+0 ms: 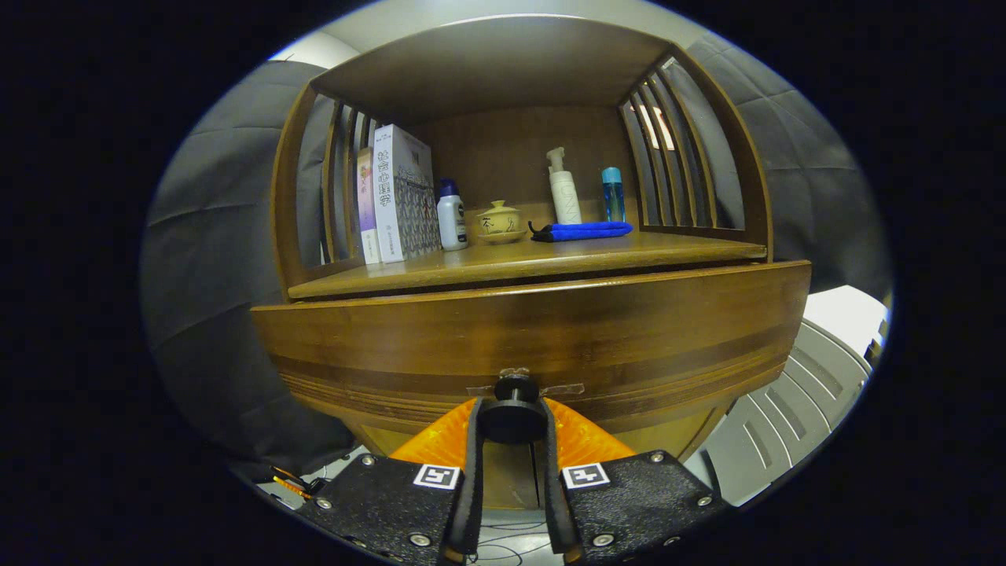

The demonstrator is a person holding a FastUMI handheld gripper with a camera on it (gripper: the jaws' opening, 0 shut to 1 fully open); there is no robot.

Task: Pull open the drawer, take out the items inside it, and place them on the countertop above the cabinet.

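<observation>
My gripper, fingers clamped either side of black knob; drawer front flat just beyond, so pull runs straight back toward me; countertop above.

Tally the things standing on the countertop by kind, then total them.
Books: 2
Bottles: 3
Lidded cup: 1
Blue cloth: 1
Total: 7
The hand-held gripper is shut on the drawer knob.
</observation>
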